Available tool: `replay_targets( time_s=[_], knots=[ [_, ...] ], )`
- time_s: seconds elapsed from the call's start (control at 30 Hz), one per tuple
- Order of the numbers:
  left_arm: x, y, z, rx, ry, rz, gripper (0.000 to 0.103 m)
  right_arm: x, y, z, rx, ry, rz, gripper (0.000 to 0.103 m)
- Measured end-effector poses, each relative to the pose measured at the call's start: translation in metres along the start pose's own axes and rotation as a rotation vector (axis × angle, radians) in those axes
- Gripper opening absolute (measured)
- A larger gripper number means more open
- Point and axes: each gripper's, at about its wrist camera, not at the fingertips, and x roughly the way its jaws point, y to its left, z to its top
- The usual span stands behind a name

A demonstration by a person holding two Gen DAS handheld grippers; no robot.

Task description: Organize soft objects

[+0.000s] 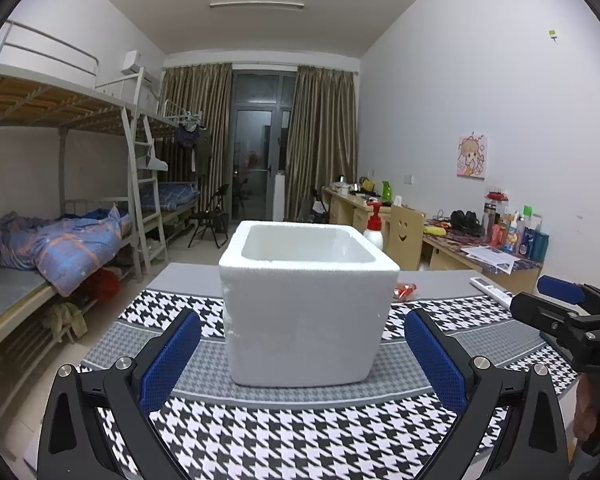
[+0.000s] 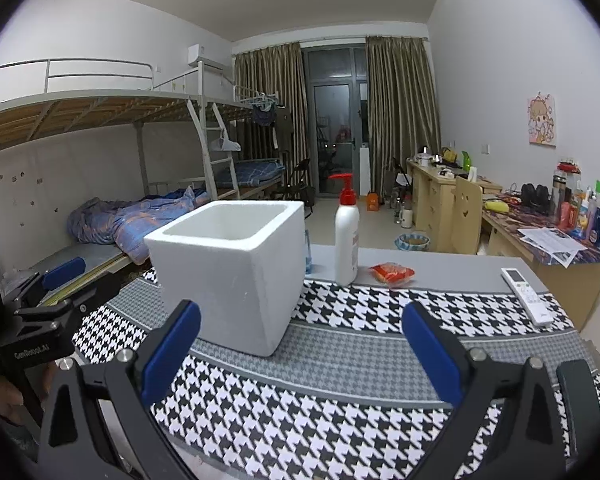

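Both grippers, left gripper [image 1: 302, 354] and right gripper [image 2: 300, 350], hang spread and empty, foam box [image 1: 306, 312] ahead awaiting soft items.

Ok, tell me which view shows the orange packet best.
The right wrist view: the orange packet lies in full sight on the grey table, right of the pump bottle. In the left wrist view only a sliver shows beside the foam box.

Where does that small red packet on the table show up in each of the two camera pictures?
Left wrist view: red packet peeks out at the right edge of the white foam box.
Right wrist view: red packet lies in full view, right of the pump bottle.
Shared landmark: the foam box.
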Motion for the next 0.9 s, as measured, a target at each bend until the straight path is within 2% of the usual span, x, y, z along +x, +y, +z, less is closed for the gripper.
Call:
replay_targets(
  time_s=[0.43, 0.9],
  knots=[
    [-0.032, -0.011, -0.009, 0.015, -0.009, 0.006, 0.102, -0.038, 0.012, -0.015, 0.016, -0.031, 0.008, 0.102],
    [-0.068, -0.016, -0.022, 0.016, -0.058, 0.04, 0.102, -0.067, 0.025, -0.03, 0.006, -0.065, 0.019, 0.102]
  ],
)
